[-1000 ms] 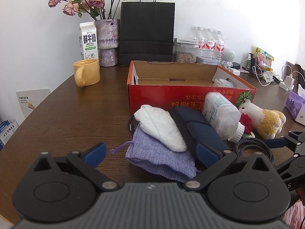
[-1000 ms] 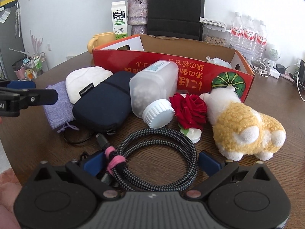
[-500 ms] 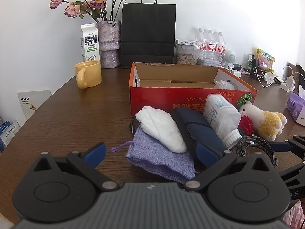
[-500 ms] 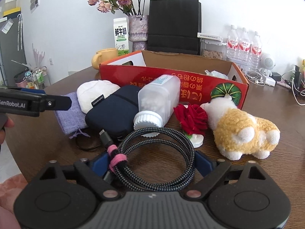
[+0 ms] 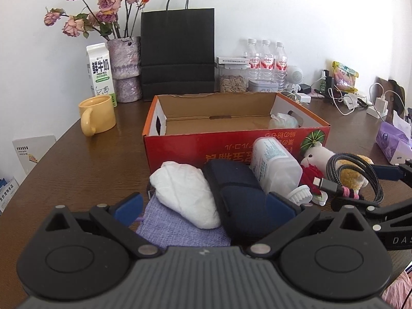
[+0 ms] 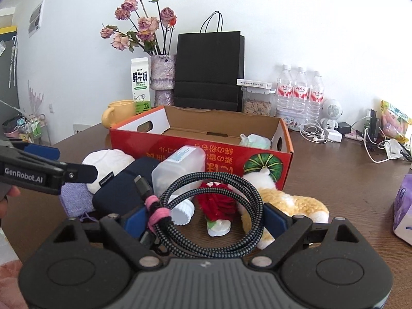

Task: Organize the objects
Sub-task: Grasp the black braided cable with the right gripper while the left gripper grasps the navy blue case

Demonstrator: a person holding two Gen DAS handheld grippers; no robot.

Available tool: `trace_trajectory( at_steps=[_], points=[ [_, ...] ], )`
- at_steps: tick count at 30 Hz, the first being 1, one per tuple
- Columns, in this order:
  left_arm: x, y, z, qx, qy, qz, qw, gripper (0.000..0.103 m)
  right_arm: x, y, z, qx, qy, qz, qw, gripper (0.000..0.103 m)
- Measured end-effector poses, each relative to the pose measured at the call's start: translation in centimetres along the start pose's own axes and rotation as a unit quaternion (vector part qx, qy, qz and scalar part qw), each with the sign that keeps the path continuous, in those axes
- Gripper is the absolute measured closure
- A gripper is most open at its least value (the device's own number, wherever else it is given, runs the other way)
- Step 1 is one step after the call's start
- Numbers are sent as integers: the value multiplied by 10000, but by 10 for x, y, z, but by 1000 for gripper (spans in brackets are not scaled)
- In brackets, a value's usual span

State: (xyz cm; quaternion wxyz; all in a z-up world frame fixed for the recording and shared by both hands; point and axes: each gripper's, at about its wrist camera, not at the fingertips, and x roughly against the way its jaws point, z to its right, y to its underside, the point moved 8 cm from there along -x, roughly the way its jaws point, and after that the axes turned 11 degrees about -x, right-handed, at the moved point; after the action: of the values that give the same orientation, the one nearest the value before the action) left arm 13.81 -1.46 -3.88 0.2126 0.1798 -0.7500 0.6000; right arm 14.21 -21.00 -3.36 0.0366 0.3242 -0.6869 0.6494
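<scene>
Right gripper (image 6: 203,217): fingers clenched on the coiled braided cable (image 6: 213,206), which is lifted clear of the tabletop (image 6: 342,180); in the left wrist view the coil (image 5: 352,177) hangs in front of the plush toy.
Left gripper (image 5: 203,203): fingers released and spread wide, holding nothing, low over the purple cloth pouch (image 5: 180,229).
Cable details: pink band (image 6: 157,215) binds the coil beside the left finger; a plug end (image 6: 143,184) sticks up.
Red cardboard box (image 6: 195,159): open, standing mid-tabletop, with a crumpled white item (image 6: 253,140) in its right end.
Row in front of box, left to right: purple cloth pouch, white bundle (image 5: 185,193) lying on it, dark blue pouch (image 5: 239,193), tipped plastic bottle (image 5: 275,170) with white cap toward the camera, red rose (image 6: 219,204), plush toy (image 6: 288,200).
Back edge of tabletop: yellow mug (image 5: 96,114), milk carton (image 5: 100,72), vase of dried roses (image 5: 123,69), black paper bag (image 5: 177,51), three water bottles (image 5: 265,64).
Right edge of tabletop: purple tissue pack (image 5: 392,141).
</scene>
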Motion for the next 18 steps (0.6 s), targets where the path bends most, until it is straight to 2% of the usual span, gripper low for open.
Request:
trace_trajectory(
  at_steps=[8, 18],
  points=[
    [-31, -8, 31, -422, 115, -334, 9985, 0, 1, -19, 16, 13, 107, 276, 9996, 11],
    [-68, 1, 55, -885, -133, -887, 9920, 0, -5, -29, 32, 84, 134, 332, 9993, 11]
  ],
)
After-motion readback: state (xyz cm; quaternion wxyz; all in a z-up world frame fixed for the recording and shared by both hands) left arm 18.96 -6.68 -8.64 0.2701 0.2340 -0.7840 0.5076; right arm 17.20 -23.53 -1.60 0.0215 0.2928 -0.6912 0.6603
